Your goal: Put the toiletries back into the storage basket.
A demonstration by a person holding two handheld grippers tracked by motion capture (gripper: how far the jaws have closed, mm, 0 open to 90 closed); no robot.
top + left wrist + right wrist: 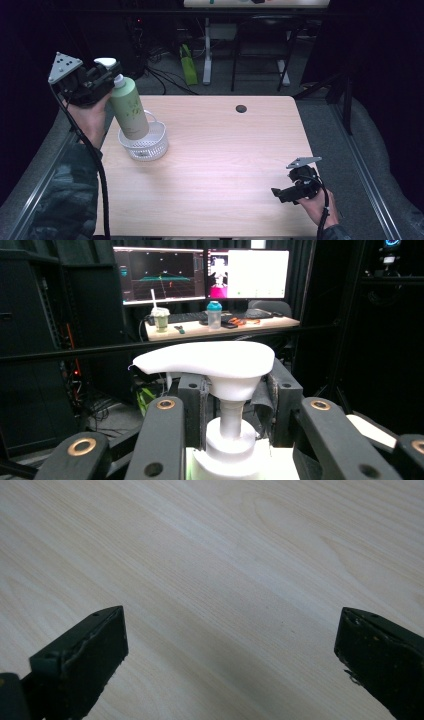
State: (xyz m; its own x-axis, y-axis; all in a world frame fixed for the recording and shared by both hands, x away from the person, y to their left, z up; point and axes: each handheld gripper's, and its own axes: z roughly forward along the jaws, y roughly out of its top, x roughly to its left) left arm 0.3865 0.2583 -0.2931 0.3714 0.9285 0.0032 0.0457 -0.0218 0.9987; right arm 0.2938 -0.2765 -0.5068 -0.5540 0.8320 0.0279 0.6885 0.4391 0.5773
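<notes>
A pale green pump bottle (pixel 129 106) with a white pump head (pixel 207 360) hangs tilted over a white mesh basket (pixel 150 147) at the table's left side, its base just above or inside the basket. My left gripper (pixel 102 75) is shut on the bottle's neck below the pump; in the left gripper view the neck (pixel 231 417) sits between the two black jaws. My right gripper (pixel 280 192) rests low over the table near the front right, jaws wide apart with only bare wood (pixel 225 590) between them.
The light wooden table (pixel 225 150) has a dark cable hole (pixel 241 108) near its far edge. Beyond the table stand desk legs and cables on the floor. A desk with monitors (pixel 200 272) and cups shows in the distance.
</notes>
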